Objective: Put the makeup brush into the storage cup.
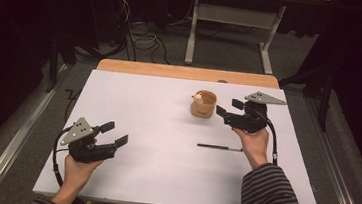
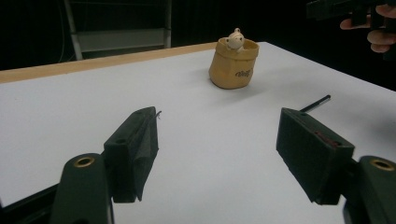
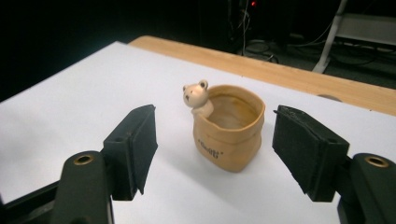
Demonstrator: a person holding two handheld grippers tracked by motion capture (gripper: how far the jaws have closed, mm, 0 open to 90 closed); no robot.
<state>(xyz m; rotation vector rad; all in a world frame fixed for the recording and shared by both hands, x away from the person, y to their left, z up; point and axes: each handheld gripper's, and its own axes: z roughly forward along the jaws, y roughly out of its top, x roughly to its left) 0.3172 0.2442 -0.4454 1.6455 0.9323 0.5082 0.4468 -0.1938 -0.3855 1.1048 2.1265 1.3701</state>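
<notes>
A tan sack-shaped cup with a small bear figure on its rim (image 1: 203, 104) stands upright on the white table (image 1: 155, 144), right of centre. My right gripper (image 1: 229, 108) is open just to the cup's right, jaws pointing at it; in the right gripper view the cup (image 3: 229, 126) stands a little ahead of the spread jaws. A thin black pen (image 1: 220, 147) lies flat in front of the cup. My left gripper (image 1: 114, 133) is open near the table's front left, holding nothing; from there the cup (image 2: 233, 65) and pen (image 2: 315, 103) are far off.
A bare wooden strip (image 1: 187, 73) runs along the table's far edge. Beyond it stand a metal table frame (image 1: 231, 31) and loose cables (image 1: 142, 40) on the floor. A striped sleeve (image 1: 273, 196) comes in at the bottom right.
</notes>
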